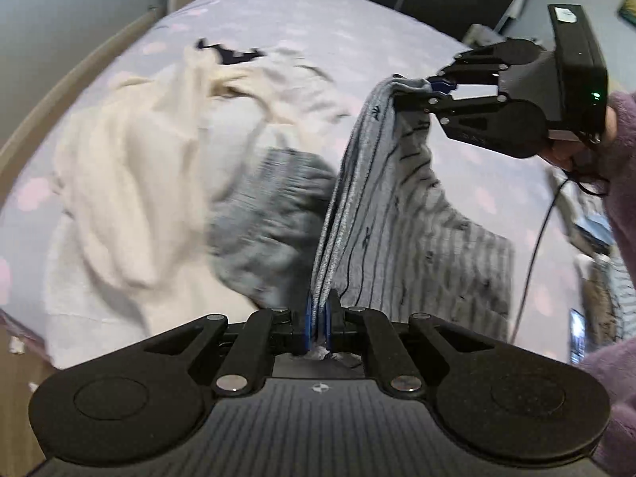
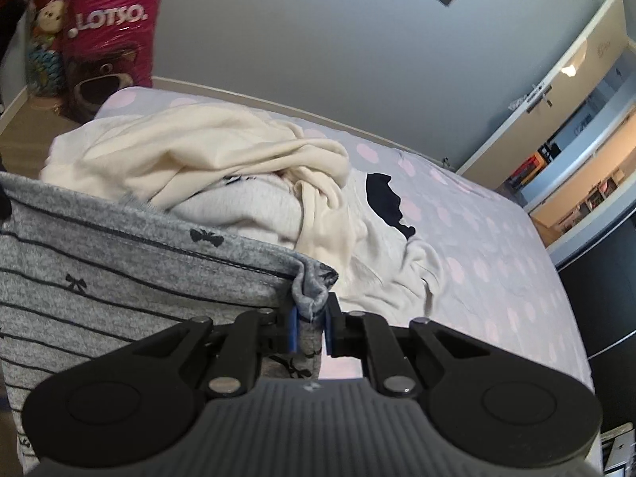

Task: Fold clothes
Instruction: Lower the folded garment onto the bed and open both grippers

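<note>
A grey striped garment with small black bows [image 1: 401, 214] hangs stretched above the bed between both grippers. My left gripper [image 1: 318, 320] is shut on one corner of its edge. My right gripper [image 1: 431, 89] is shut on the other corner, up and to the right in the left wrist view. In the right wrist view the right gripper [image 2: 312, 328] pinches a bunched corner of the striped garment [image 2: 119, 274], which spreads to the left.
A pile of clothes lies on the bed [image 2: 497, 246]: a cream garment [image 2: 206, 151], a pale grey one [image 2: 246, 206], a dark grey knit [image 1: 270, 222]. A pink Lotso bag [image 2: 111, 31] and open shelves [image 2: 580, 151] stand past the bed.
</note>
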Tool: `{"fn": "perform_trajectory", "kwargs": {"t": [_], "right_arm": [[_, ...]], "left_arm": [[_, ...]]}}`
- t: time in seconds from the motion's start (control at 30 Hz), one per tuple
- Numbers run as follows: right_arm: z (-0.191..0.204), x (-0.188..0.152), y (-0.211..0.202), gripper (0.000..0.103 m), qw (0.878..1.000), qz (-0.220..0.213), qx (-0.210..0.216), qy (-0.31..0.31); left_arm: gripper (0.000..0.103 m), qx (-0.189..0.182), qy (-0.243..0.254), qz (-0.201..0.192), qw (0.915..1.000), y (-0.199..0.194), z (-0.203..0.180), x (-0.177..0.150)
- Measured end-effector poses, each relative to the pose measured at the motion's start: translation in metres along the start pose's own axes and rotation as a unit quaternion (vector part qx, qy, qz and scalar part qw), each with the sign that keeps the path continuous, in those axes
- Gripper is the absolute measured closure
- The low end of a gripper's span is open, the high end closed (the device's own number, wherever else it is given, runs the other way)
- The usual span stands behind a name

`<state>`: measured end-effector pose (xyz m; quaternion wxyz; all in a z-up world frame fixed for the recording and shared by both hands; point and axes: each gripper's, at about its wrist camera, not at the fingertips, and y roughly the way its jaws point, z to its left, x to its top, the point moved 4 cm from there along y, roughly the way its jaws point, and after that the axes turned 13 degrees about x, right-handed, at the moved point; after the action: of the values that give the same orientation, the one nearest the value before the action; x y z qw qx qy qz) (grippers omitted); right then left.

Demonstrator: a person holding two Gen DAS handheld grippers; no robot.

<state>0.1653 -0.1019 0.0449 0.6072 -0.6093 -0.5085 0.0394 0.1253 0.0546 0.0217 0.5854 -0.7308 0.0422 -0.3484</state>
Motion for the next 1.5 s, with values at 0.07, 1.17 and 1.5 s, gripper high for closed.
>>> {"fn": "perform_trajectory", "kwargs": {"t": [0.07, 1.17, 1.5], "right_arm": [[-0.003, 0.007, 0.023, 0.089, 1.000, 0.010, 0.003, 0.008], [0.079, -0.270, -0.110, 0.058, 0.955, 0.073, -0.068, 0.279], [0.157, -0.351, -0.120, 0.056, 0.890, 0.085, -0.088, 0.440]], "left_arm": [[0.099, 0.006, -0.017, 0.014, 0.9997, 0.018, 0.013, 0.005], [0.064, -0.007, 0.152, -0.012, 0.9884, 0.041, -0.212, -0.071], [0.065, -0.026, 0.202, 0.032, 0.9785, 0.086, -0.299, -0.127]]}}
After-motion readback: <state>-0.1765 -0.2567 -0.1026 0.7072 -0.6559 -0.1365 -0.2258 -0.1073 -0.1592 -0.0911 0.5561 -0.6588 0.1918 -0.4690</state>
